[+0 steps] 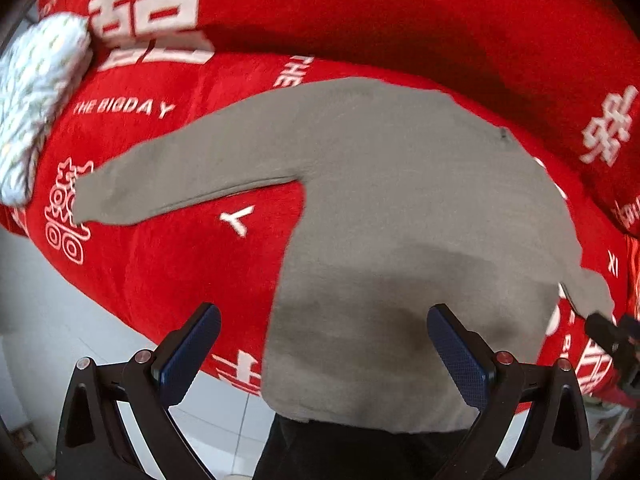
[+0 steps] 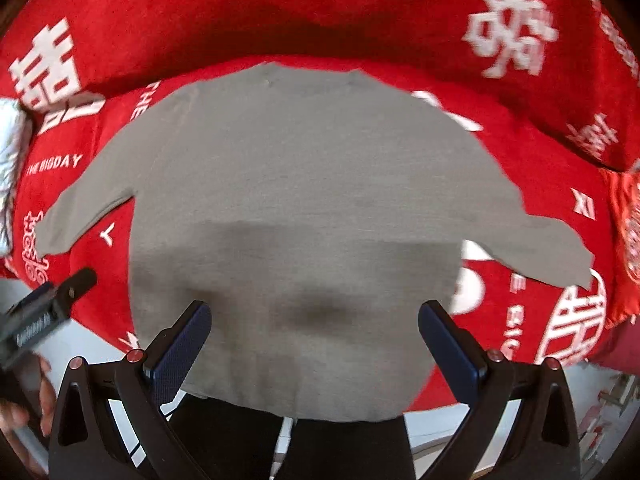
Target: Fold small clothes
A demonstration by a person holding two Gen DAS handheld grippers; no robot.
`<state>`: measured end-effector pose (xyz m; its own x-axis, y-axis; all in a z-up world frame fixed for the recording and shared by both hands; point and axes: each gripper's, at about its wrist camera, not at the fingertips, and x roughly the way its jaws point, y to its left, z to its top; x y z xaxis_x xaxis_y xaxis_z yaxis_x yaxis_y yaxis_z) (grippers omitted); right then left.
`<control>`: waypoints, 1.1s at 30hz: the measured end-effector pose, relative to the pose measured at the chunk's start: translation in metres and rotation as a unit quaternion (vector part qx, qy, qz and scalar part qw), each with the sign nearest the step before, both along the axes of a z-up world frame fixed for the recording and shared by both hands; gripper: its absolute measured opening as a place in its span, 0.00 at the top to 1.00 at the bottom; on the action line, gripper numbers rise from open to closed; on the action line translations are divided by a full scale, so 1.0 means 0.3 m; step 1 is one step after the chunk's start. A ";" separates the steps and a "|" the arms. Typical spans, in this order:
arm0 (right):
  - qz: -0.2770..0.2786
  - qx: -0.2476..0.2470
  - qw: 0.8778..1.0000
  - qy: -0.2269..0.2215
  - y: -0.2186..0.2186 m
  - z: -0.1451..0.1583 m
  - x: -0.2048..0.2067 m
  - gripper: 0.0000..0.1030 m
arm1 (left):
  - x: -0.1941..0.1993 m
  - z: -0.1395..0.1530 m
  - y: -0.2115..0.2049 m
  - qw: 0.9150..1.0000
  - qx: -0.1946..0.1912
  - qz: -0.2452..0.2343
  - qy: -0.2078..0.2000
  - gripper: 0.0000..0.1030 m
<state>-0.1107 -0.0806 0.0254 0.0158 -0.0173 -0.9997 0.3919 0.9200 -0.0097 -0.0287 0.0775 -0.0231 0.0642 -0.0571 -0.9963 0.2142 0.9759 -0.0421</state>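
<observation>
A small grey long-sleeved sweater lies flat on a red blanket, both sleeves spread out sideways and its hem hanging over the near edge. My left gripper hovers open above the hem on the sweater's left half. My right gripper hovers open above the hem near the middle. Neither holds cloth. In the right wrist view the left gripper shows at the left edge, held by a hand. The right gripper's tip shows at the right edge of the left wrist view.
A white patterned cloth bundle lies on the blanket at the far left. The blanket rises into a red backrest behind the sweater. White tiled floor lies below the near edge. A red cushion sits at the right.
</observation>
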 end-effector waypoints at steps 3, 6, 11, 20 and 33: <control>0.020 0.010 1.000 -0.006 0.063 -0.065 0.042 0.00 | 0.058 -0.082 0.097 0.999 -0.008 0.036 0.004 0.00; 0.031 0.024 0.999 -0.012 0.111 -0.118 0.077 0.00 | 0.125 -0.153 0.204 0.997 -0.016 0.078 -0.003 0.00; 0.047 0.042 0.998 -0.018 0.190 -0.222 0.138 0.00 | 0.257 -0.267 0.479 0.978 -0.046 0.202 -0.039 0.00; 0.035 0.084 0.996 -0.014 0.272 -0.375 0.175 0.00 | 0.319 -0.499 0.845 0.925 -0.135 0.353 -0.026 0.00; 0.014 0.109 0.993 -0.044 0.245 -0.384 0.165 0.00 | 0.436 -0.534 0.812 0.919 -0.180 0.345 -0.064 0.86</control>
<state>-0.0613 -0.0071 -0.0897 0.1011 0.2020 -0.9741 0.3557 0.9071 0.2250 0.1021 0.3211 -0.1832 0.3243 -0.2827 -0.9027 -0.4244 0.8094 -0.4059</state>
